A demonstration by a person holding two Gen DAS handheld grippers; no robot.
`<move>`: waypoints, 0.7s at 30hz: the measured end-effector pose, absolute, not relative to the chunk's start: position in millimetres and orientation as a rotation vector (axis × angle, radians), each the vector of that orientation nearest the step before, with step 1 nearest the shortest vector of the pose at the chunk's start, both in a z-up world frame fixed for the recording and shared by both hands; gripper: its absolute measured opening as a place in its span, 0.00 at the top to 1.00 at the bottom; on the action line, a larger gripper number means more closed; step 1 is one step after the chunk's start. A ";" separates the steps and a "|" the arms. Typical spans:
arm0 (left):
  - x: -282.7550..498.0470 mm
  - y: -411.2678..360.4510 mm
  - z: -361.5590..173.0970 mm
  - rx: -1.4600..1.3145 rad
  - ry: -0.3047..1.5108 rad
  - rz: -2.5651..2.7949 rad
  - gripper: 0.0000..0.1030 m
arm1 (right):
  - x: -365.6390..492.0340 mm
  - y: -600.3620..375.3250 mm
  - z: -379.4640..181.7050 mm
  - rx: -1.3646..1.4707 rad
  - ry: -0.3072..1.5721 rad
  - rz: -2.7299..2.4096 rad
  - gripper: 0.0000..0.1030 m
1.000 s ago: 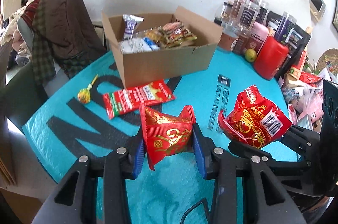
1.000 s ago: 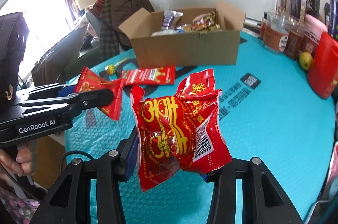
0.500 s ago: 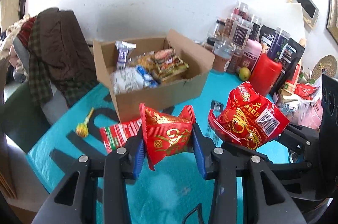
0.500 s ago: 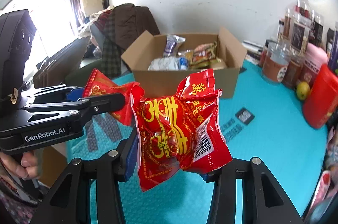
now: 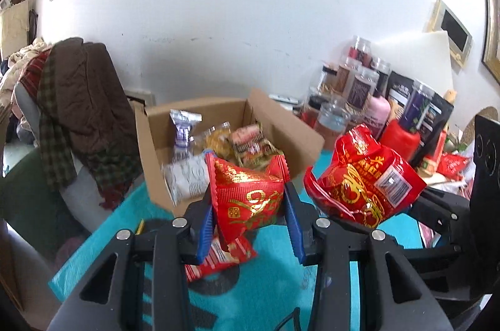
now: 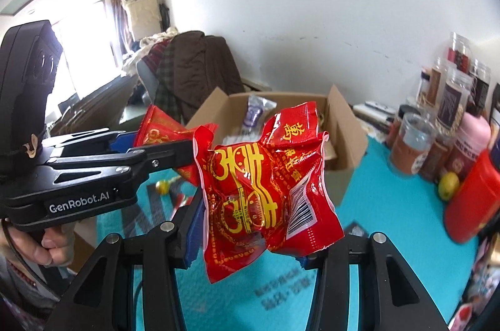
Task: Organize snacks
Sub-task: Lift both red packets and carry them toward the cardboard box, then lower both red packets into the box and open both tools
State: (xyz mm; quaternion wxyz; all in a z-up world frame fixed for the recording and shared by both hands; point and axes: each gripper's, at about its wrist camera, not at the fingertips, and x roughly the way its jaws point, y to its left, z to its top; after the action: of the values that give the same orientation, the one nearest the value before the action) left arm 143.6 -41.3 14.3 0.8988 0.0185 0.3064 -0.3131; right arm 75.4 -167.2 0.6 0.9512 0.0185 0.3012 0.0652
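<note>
My left gripper [image 5: 250, 206] is shut on a small red and gold snack packet [image 5: 248, 199], held in the air just in front of the open cardboard box [image 5: 300, 140]. My right gripper [image 6: 253, 215] is shut on a larger red snack bag [image 6: 265, 190] with a barcode, held beside it on the right; that bag also shows in the left wrist view [image 5: 362, 184]. The box [image 6: 343, 140] holds several wrapped snacks [image 5: 247, 143]. A flat red packet [image 5: 218, 259] lies on the teal mat under my left gripper. A yellow lollipop [image 6: 163, 186] lies on the mat.
Jars, bottles and a red container [image 5: 400, 137] crowd the table's right side, with a yellow fruit [image 6: 448, 185]. A chair draped with brown and plaid clothes [image 5: 81, 99] stands left of the box. The teal mat [image 5: 268, 287] covers the table.
Both grippers have risen and moved forward with their packets toward the box, which now looks closer. The flat red packet now lies under my left gripper.
</note>
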 end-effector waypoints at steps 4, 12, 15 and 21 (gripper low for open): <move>160.5 -43.3 20.7 0.029 0.613 -0.643 0.62 | 90.4 -170.2 8.4 0.028 0.596 0.127 0.55; 194.3 -51.3 28.3 0.009 0.581 -0.626 0.62 | 123.1 -180.2 24.4 -0.008 0.555 0.118 0.55; 210.2 -55.0 31.2 0.000 0.571 -0.619 0.62 | 138.1 -185.4 28.6 -0.017 0.542 0.122 0.55; 240.5 -65.2 35.0 0.000 0.553 -0.606 0.62 | 170.0 -196.3 30.3 -0.021 0.538 0.108 0.55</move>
State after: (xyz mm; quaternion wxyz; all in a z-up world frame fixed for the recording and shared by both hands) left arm 240.5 -65.2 35.0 0.9170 0.0001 0.2689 -0.2945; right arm 170.0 -196.3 30.3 0.9626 -0.0103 0.2655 0.0535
